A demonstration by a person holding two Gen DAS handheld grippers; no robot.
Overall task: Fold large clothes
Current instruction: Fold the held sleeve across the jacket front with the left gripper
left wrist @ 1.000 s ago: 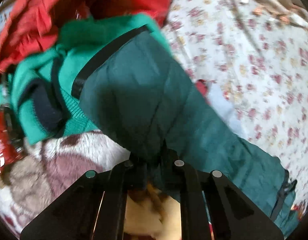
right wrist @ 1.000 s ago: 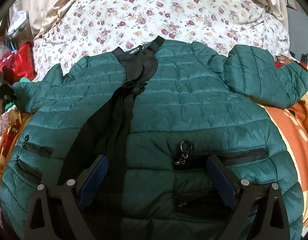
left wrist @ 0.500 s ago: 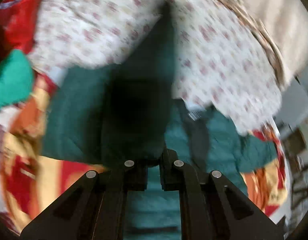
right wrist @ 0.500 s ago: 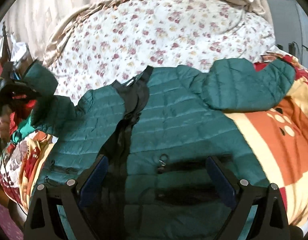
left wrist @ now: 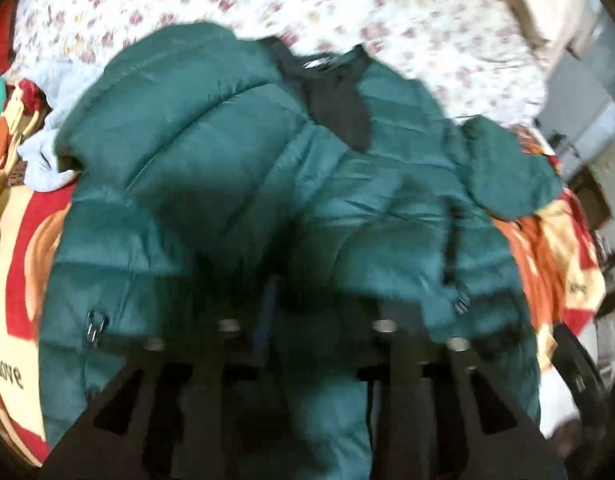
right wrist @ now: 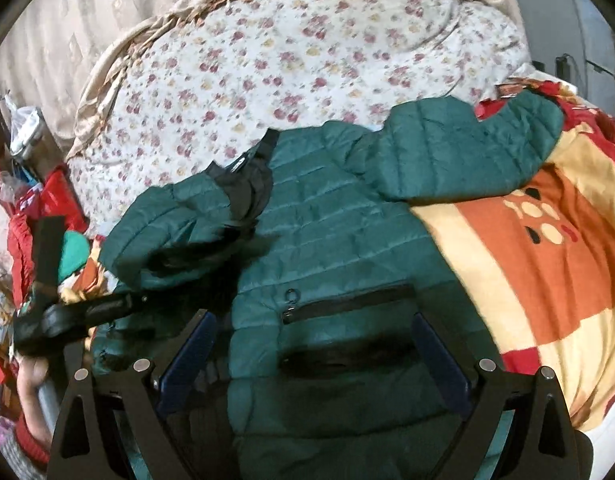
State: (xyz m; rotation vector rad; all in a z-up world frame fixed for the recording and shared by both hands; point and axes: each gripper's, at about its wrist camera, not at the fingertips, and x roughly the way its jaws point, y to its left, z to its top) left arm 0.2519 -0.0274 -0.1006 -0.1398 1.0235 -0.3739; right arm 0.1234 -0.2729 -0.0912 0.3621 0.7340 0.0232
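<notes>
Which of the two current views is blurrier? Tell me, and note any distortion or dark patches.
Left wrist view: clearly blurrier, motion smear across the green jacket and floral sheet, with the left gripper, its jaws opening, lost in a dark patch. Right wrist view: mostly sharp, jacket quilting and pocket zipper readable, open right gripper crisp. Both show fisheye bending and black corners.

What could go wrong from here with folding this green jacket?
1. The left sleeve was just laid across the chest, and the left tool is opening; the puffy sleeve may spring back.
2. The right sleeve is not yet folded and reaches onto the orange blanket; pulling it could shift the jacket.
3. The right tool hangs open over the pocket zipper; its ring pull could snag.
</notes>
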